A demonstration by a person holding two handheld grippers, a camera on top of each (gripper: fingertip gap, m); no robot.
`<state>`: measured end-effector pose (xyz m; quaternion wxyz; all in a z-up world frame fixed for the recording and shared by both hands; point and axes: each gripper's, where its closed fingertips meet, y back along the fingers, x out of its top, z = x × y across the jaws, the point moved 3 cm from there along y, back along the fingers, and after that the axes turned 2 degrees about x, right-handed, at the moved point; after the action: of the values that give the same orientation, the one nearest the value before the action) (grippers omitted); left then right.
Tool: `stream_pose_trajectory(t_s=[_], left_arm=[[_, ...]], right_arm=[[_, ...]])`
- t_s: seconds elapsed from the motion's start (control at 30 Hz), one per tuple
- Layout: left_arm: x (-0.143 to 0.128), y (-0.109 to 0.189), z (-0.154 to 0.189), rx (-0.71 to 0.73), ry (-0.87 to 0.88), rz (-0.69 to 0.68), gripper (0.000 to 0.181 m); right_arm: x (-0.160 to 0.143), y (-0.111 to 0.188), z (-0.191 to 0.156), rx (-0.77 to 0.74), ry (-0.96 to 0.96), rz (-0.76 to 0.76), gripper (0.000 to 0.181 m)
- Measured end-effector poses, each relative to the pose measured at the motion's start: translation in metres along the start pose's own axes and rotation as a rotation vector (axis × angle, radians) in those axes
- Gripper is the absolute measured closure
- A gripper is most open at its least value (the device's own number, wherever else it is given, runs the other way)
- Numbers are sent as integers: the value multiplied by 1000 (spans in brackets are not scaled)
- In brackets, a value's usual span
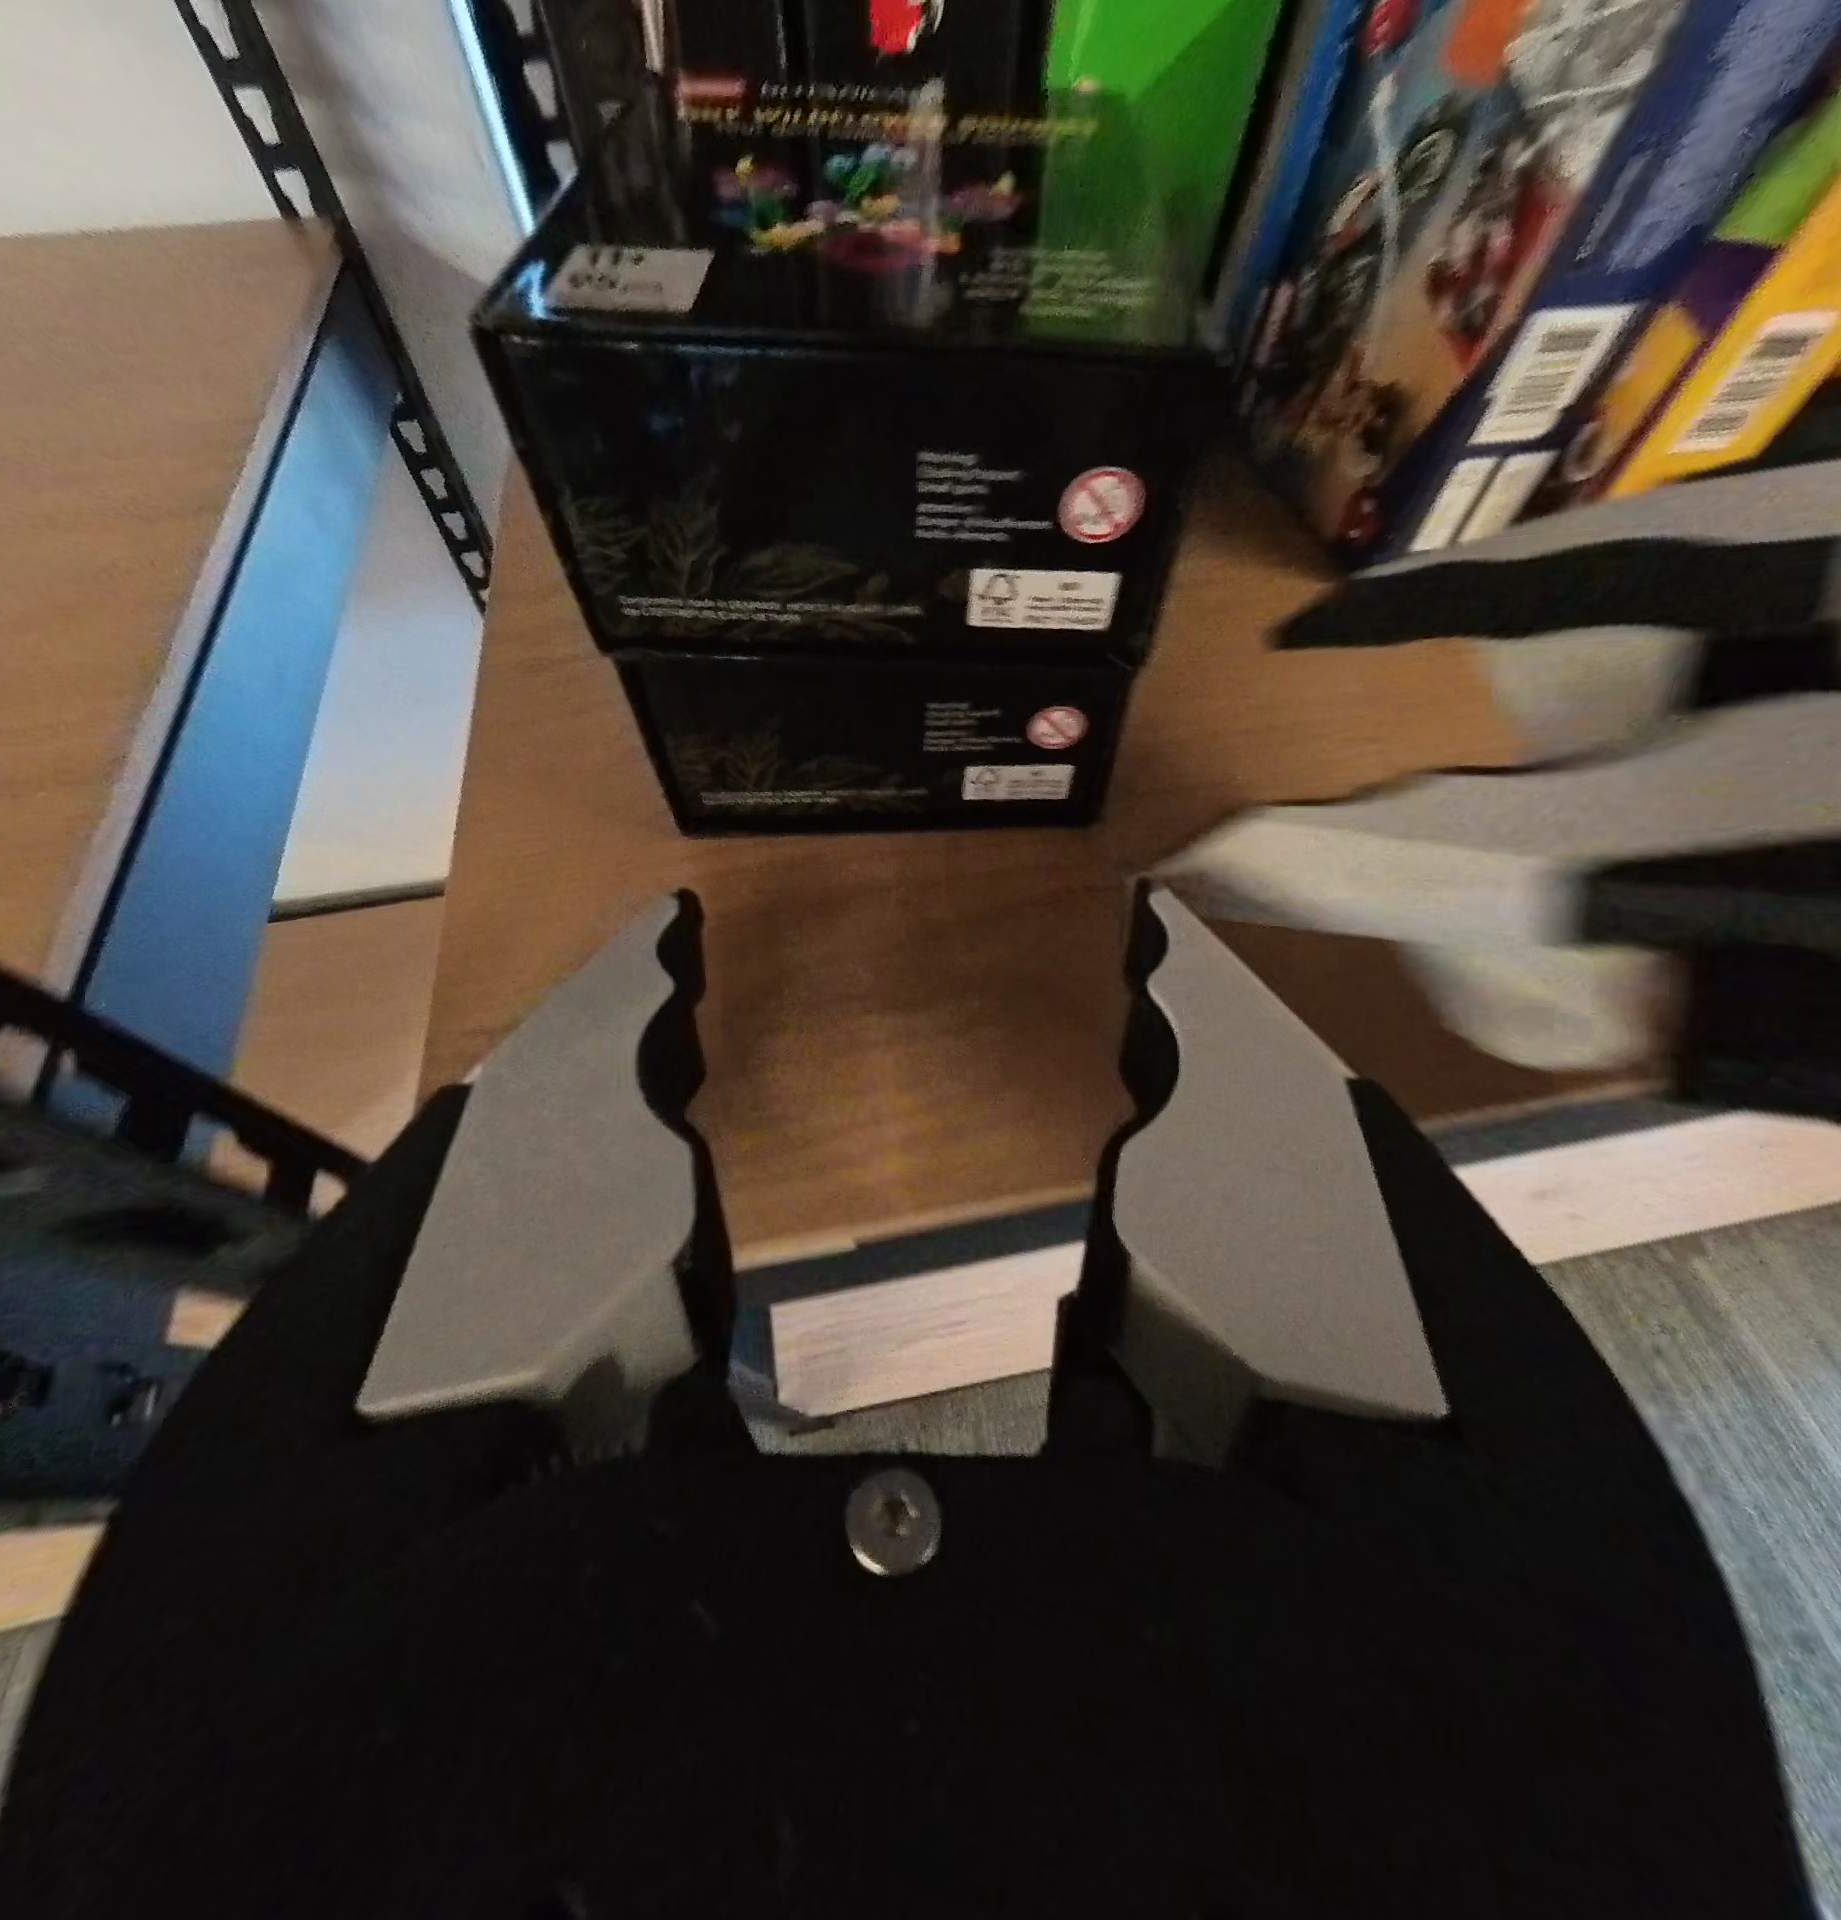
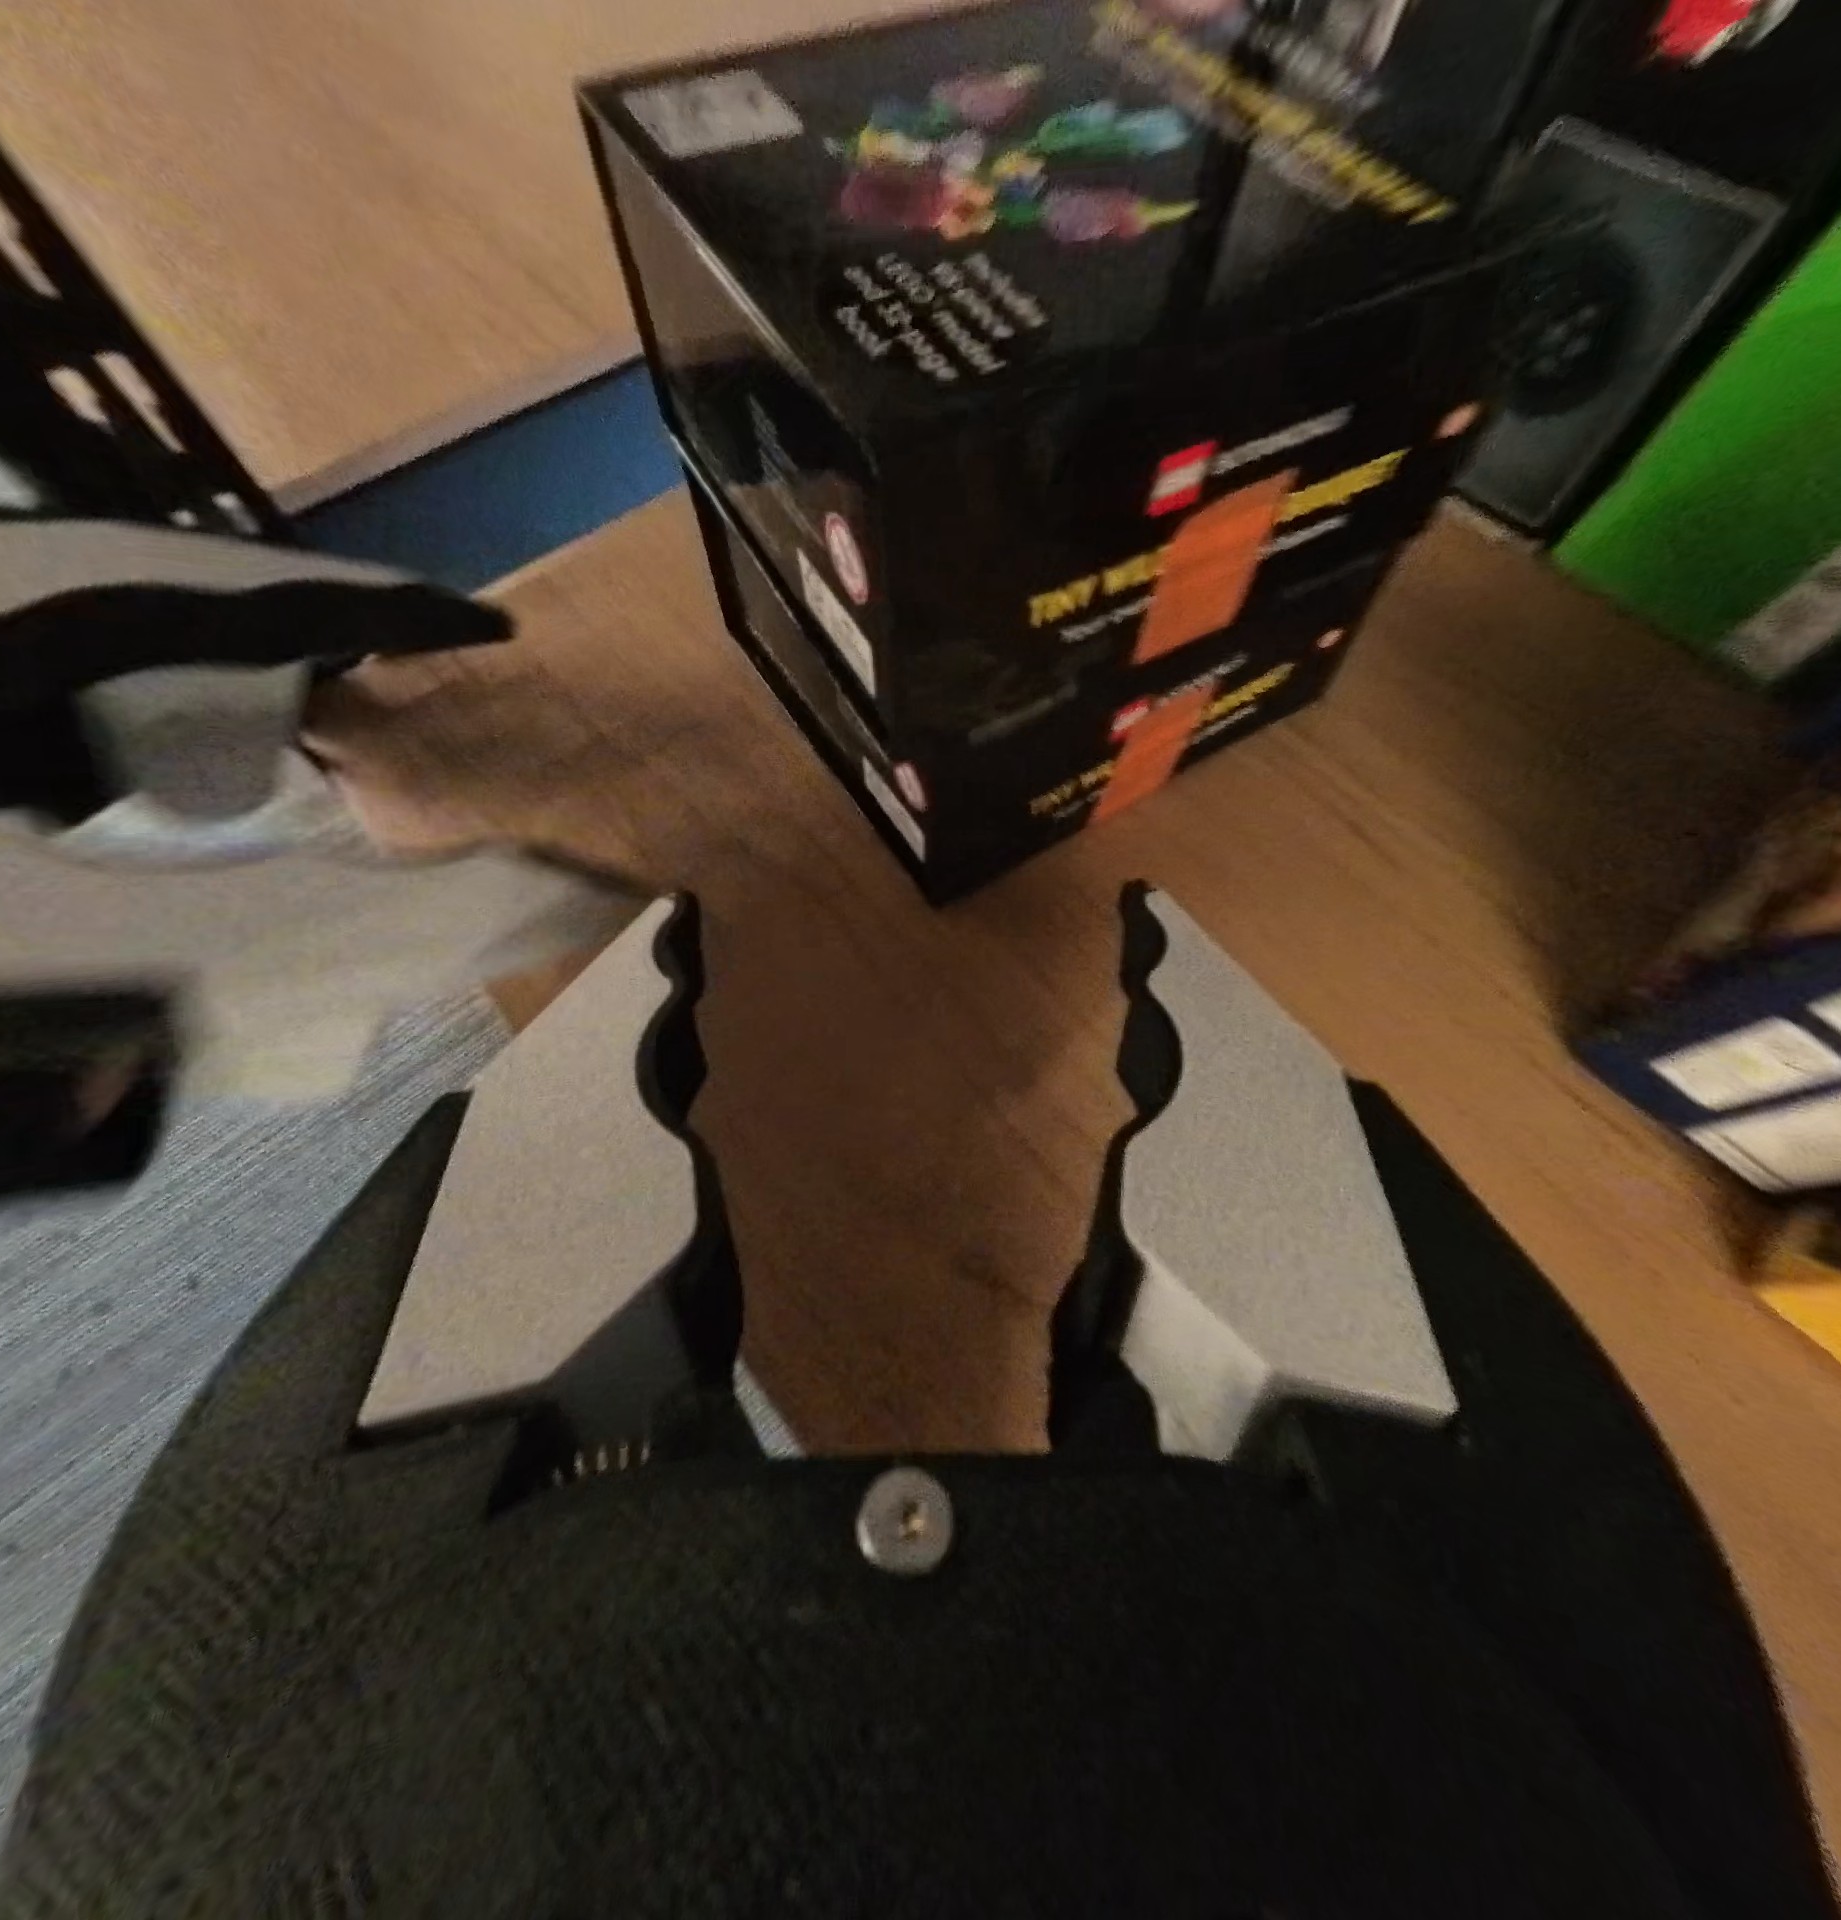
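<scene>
On the wooden shelf board (image 1: 895, 1018), two black boxes stood stacked, the upper black box (image 1: 843, 488) resting squarely on the lower black box (image 1: 874, 743), which looked a little smaller (though the wide lens may have exaggerated that). Both bore pale leaf drawings and small white stickers on the end that faced the left wrist view; the top face of the upper one carried a picture of bright flowers. Just short of that stack, the left gripper (image 1: 911, 904) hovered over bare board with its jaws spread wide and nothing between them, lined up with the end of the boxes but apart from them. The right gripper (image 2: 905, 899) was likewise wide open and empty, aimed at a near corner of the same stack from the other side, close to it but not touching. Each gripper appeared blurred at the edge of the other's view, so the two were near one another. Behind the stack stood a green box (image 1: 1134, 156) and more dark packaging; to the right leaned a row of colourful boxes (image 1: 1518, 260) with barcodes. A black perforated upright (image 1: 376, 312) and a blue beam (image 1: 241, 582) framed the shelf on the left, and grey floor (image 1: 1674, 1403) showed below its front edge.
</scene>
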<state>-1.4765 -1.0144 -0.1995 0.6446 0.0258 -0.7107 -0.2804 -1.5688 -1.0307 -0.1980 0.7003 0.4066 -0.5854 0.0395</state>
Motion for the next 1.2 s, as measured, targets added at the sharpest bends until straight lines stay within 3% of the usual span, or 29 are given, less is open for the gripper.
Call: stream_pose_trajectory(t_s=[0.1,0.23,0.43,0.67,0.87,1.0,1.2], left_arm=[[-2,28,10,-19,-6,33,105],[-12,49,12,-19,-5,25,107],[-28,66,5,-23,83,-3,108],[-51,77,-4,-21,128,-51,109],[-45,69,5,-47,97,-51,110],[-20,63,17,-66,66,-8,110],[10,52,33,-116,104,43,107]], right_arm=[[1,-38,2,-77,-57,-55,87],[9,-67,12,-127,-225,-43,90],[22,-89,35,-108,-286,-32,93],[34,-108,52,21,-239,-40,93],[36,-112,52,28,-230,-40,94],[29,-82,48,53,-249,17,97],[-4,39,44,-46,-107,128,105]])
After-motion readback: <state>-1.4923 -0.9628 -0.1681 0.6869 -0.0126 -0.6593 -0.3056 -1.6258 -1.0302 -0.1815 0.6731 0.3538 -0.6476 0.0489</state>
